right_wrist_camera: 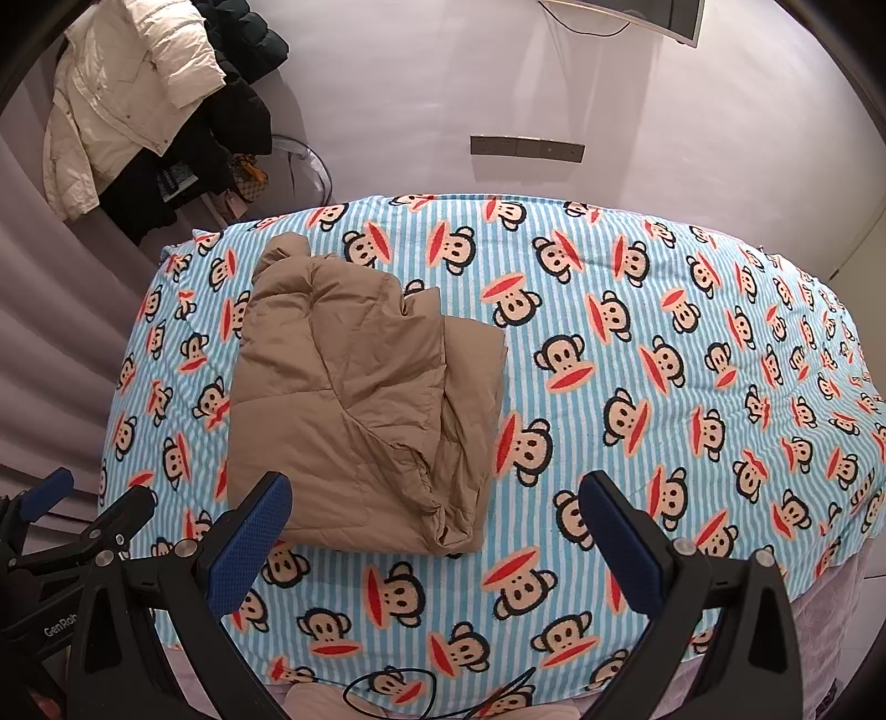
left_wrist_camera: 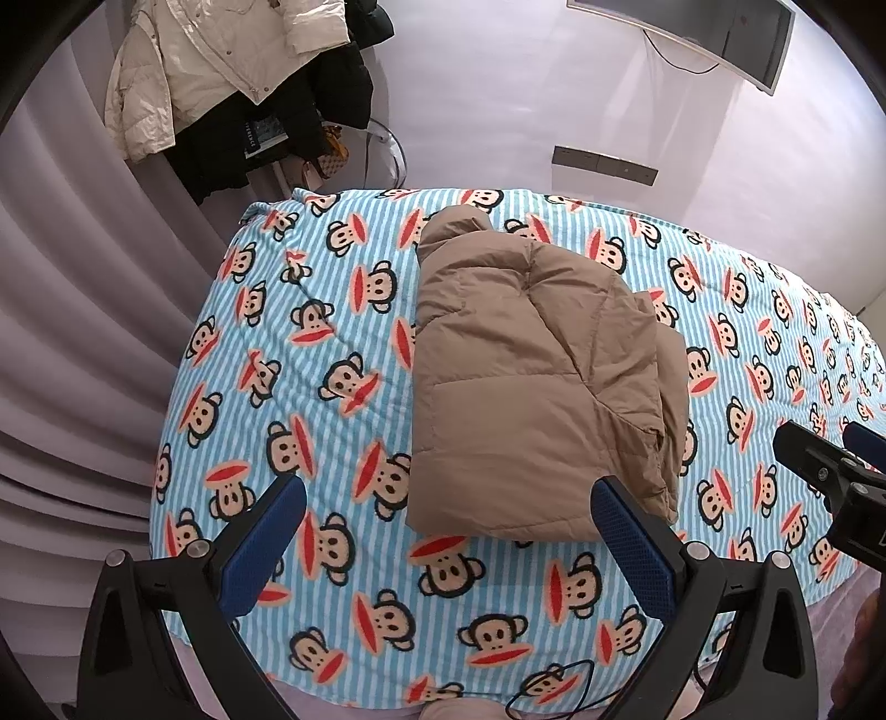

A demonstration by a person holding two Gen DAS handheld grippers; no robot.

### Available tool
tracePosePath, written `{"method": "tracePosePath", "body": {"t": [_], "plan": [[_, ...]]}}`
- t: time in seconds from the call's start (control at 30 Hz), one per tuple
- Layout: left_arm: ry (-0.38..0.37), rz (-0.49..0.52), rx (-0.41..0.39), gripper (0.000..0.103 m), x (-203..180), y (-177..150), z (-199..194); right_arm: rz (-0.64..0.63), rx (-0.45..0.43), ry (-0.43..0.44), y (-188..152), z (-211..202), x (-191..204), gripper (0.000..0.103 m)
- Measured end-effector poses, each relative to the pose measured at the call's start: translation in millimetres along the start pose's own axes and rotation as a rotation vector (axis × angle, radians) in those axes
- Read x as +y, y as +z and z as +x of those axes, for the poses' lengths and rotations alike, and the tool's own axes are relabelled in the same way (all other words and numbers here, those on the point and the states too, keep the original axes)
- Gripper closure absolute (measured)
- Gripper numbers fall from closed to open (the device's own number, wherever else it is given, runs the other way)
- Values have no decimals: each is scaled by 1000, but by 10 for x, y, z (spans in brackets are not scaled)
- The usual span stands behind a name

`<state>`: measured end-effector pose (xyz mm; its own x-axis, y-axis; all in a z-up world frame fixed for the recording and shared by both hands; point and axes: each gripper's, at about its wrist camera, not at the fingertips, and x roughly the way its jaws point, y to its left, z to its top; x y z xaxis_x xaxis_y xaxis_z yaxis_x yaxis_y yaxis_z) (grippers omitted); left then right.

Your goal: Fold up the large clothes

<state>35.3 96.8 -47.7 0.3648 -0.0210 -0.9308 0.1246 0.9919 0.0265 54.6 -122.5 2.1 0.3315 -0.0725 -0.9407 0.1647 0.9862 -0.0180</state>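
Observation:
A tan quilted down jacket [left_wrist_camera: 531, 376] lies folded into a thick rectangle on the bed, its hood end pointing to the far wall; the right wrist view shows the jacket [right_wrist_camera: 354, 399] left of centre. My left gripper [left_wrist_camera: 448, 515] hovers open above the bed's near edge, its blue-padded fingers [left_wrist_camera: 260, 548] spread wide, the right finger over the jacket's near corner. My right gripper [right_wrist_camera: 434, 509] is open too, with nothing between its fingers, held just right of the jacket's near end. Each gripper appears at the edge of the other's view.
The bed carries a blue-striped cover with monkey faces [right_wrist_camera: 637, 387]. A rack with a cream coat [left_wrist_camera: 221, 66] and dark garments stands at the far left beside a grey curtain [left_wrist_camera: 83, 332]. Wall sockets [right_wrist_camera: 526, 148] and a screen [left_wrist_camera: 720, 33] hang behind. A black cable [right_wrist_camera: 387, 692] lies at the near edge.

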Motion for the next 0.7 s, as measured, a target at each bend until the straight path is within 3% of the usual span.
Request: {"method": "tracePosePath", "body": {"t": [0.4, 0.7], "plan": [[1, -6, -2, 0, 1, 23, 3, -8, 5, 2, -2, 31, 16, 0], [-38, -16, 2, 0, 32, 60, 10, -26, 24, 7, 9, 91, 17, 0]]}}
